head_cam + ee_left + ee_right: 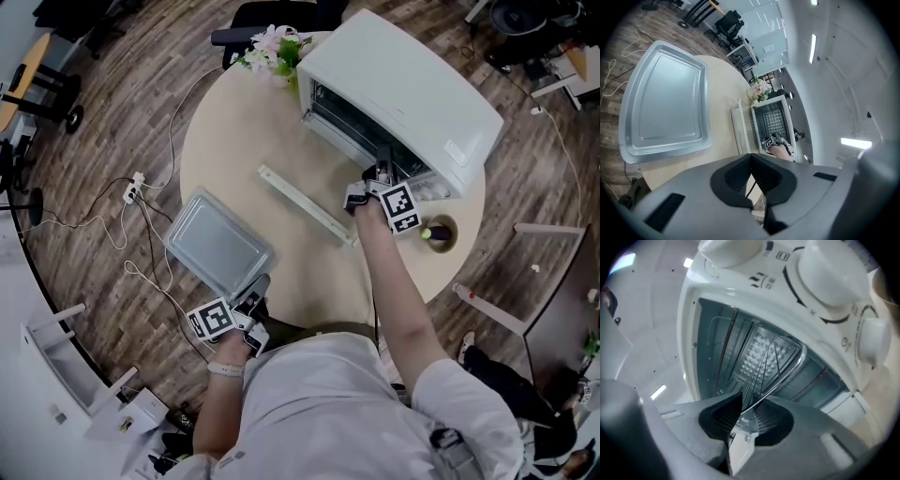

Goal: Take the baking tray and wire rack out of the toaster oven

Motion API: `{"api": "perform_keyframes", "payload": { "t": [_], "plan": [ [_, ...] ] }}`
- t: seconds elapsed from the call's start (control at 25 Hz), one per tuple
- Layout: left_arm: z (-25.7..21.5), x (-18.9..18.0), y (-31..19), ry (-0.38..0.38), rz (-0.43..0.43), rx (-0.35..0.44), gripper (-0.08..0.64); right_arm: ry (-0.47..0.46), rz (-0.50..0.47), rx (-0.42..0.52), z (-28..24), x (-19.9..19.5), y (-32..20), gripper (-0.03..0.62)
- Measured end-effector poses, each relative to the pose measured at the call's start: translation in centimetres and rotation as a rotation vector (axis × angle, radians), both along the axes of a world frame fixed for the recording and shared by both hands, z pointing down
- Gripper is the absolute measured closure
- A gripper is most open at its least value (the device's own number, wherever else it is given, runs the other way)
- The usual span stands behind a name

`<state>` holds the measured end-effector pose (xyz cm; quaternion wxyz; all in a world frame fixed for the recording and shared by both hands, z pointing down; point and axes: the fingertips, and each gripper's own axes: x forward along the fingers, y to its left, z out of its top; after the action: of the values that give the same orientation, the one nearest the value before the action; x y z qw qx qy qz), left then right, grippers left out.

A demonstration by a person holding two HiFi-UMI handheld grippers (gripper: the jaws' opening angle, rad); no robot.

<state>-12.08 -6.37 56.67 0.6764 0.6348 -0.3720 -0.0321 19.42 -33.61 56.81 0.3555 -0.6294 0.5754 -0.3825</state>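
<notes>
- Left gripper, lower left, jaws together and empty, sits just beside the baking tray, already out on the table.
- Right gripper pinches the wire rack, not yet out of the toaster oven, upper right.

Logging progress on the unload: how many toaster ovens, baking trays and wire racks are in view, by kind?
toaster oven: 1
baking tray: 1
wire rack: 1
Total: 3
</notes>
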Motion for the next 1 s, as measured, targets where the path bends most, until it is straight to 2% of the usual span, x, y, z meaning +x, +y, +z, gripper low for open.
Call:
{"api": "perform_keyframes", "payload": {
  "t": [0.16,0.28,0.4,0.52,0.64,0.76,1.0],
  "plan": [
    [0.2,-0.5,1.5,0.003,-0.03,0.002,0.56,-0.022,-0.028,0.011,0.2,-1.6,1.7,0.523],
    [-0.8,0.2,2.4,0.097,-0.091,-0.003,0.56,-0.041,-0.045,0.015,0.4,-2.6,3.0,0.528],
    [-0.2,-1.0,3.9,0.028,-0.088,0.02,0.56,-0.061,-0.066,0.018,0.4,-3.5,3.9,0.531],
    [-0.1,-1.6,4.9,0.032,-0.121,0.03,0.559,-0.095,-0.082,0.017,0.5,-4.2,4.7,0.537],
    [0.1,-2.6,6.0,-0.026,-0.118,0.033,0.558,-0.128,-0.085,0.015,0.6,-4.7,5.4,0.543],
    [-0.3,-2.3,6.8,0.041,-0.155,0.035,0.56,-0.144,-0.093,0.012,0.7,-5.4,6.1,0.546],
    [-0.2,-2.5,7.9,0.051,-0.163,0.034,0.559,-0.183,-0.112,0.008,0.9,-6.8,7.3,0.552]
  ]
}}
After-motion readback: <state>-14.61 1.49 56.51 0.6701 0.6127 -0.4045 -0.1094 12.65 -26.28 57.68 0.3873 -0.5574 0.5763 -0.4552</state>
